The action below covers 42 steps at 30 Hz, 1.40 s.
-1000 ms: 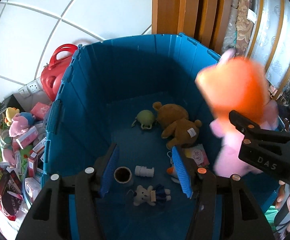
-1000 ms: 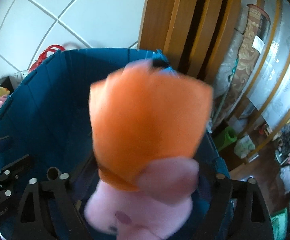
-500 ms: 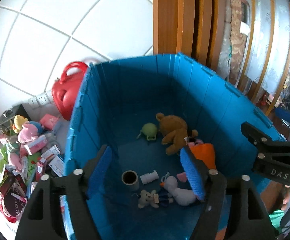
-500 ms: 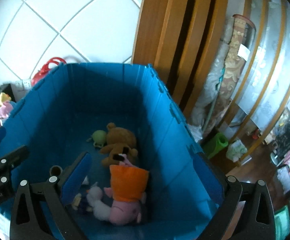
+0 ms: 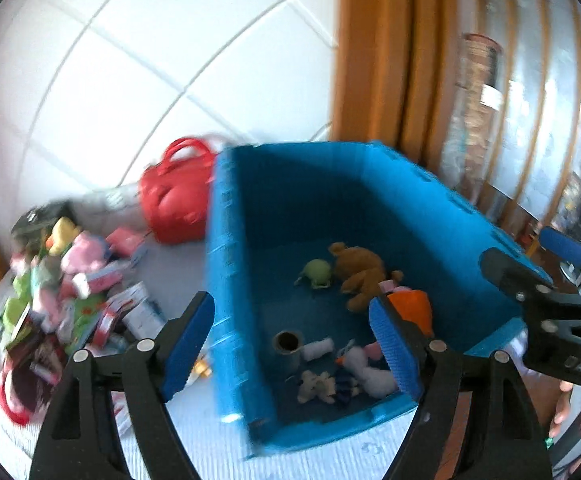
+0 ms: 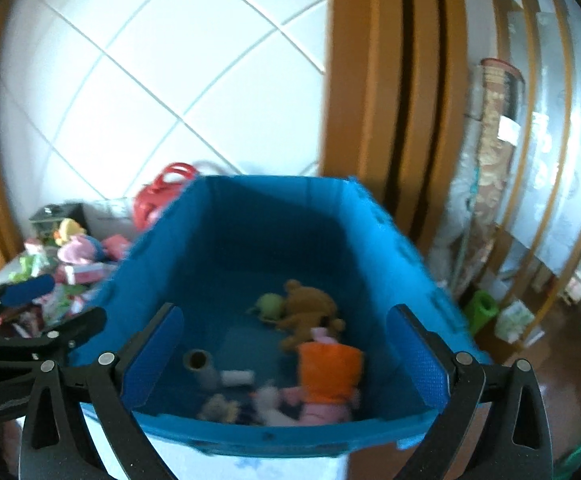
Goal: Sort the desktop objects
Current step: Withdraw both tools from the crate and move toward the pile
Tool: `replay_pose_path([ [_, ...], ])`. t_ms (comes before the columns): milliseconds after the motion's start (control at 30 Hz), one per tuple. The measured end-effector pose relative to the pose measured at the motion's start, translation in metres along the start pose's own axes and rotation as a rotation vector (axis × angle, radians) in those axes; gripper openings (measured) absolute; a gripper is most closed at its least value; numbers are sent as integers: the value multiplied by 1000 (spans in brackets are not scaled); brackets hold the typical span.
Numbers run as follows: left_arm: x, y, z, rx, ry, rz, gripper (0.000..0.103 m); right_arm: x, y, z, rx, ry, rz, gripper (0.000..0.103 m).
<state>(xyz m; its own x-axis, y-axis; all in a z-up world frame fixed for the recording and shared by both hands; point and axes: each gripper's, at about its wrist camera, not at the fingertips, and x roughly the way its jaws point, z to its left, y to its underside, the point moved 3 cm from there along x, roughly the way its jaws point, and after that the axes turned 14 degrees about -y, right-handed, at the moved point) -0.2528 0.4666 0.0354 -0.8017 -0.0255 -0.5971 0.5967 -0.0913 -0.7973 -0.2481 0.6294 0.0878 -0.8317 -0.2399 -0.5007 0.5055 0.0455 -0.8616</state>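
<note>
Sitting at frame centre in both views: a deep rectangular blue plastic crate (image 5: 226,280), ribbed walls, hard glossy rim. Lying on its floor: a brown plush bear (image 5: 360,274), fuzzy, sprawled toward the back; touching its left side, a small rounded green soft toy (image 5: 317,273); just in front of the bear, a pink plush with a flat orange cloth piece (image 6: 328,372); lower left on the floor, a cardboard tube (image 6: 200,364) with open dark end, beside a short white cylinder (image 6: 237,377); along the near wall, a small cream plush (image 5: 316,386) and a white soft toy (image 5: 366,368), blurred in the right wrist view. Spreading on the pale tabletop (image 5: 194,448) at left of the crate: a loose heap of small boxes and pastel plush toys (image 5: 70,280), details smeared by motion. Standing behind the crate's left corner, against white glazed wall tiles: a red plastic jug (image 5: 174,204) with loop handle. Hovering above the near rim: left gripper (image 5: 292,348), black frame, blue textured pads, jaws opening, gripping nothing, crate wall and floor showing in the gap. Hovering likewise: right gripper (image 6: 284,360), blue pads standing fully wide, gripping nothing, toys visible far below between them.
</note>
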Motion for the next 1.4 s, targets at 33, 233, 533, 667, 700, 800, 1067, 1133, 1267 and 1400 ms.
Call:
replay_pose_path([
  [33,1,2,9,-14,-7,6,80,2,0,9,-4,-24,-3,103],
  [233,-2,19,91,-99,-124,-1,80,20,-9,74,-47,-152,-28,103],
  [533,10,54,245,-157,-339,35,80,61,-15,197,-117,-296,-24,103],
  [667,27,79,322,-197,-378,88,80,93,-6,243,-104,-309,25,103],
  [700,33,87,341,-206,-386,108,80,105,-1,257,-95,-311,48,103],
  [800,54,112,387,-225,-400,174,80,134,13,279,-67,-290,100,103],
  [1067,124,179,425,-206,-324,372,80,231,90,286,95,-180,328,103],
  [1133,142,196,423,-226,-295,436,80,252,109,282,99,-153,392,103],
  [1267,167,226,416,-252,-298,533,80,294,143,269,105,-116,506,103],
  [1400,190,247,406,-294,-290,617,80,330,168,251,153,-100,582,94],
])
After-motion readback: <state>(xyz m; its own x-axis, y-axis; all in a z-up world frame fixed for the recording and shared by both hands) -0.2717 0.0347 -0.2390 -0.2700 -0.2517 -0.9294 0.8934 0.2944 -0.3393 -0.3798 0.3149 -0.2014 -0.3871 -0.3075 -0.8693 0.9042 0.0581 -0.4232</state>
